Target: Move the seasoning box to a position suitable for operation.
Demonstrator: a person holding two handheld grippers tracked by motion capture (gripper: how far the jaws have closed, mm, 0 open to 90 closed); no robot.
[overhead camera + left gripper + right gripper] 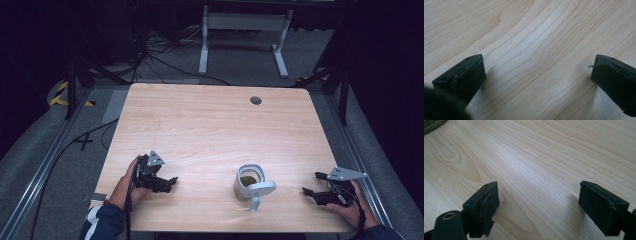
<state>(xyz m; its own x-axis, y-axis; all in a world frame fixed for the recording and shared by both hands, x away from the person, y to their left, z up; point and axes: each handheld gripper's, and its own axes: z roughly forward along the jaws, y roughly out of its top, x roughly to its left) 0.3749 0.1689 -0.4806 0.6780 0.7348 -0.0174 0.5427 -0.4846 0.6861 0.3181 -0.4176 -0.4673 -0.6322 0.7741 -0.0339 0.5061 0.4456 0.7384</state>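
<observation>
Low over the wooden tabletop (pixel 200 125): left gripper (pixel 167 182) and right gripper (pixel 311 186), fingers apart, gripping nothing; between them, upright, a white jug (pixel 251 184) with brownish contents.

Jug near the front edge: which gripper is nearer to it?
Right, narrowly. The right gripper lies just right of the jug, open, pointing at it. The left gripper lies farther off on its left, also open.
</observation>
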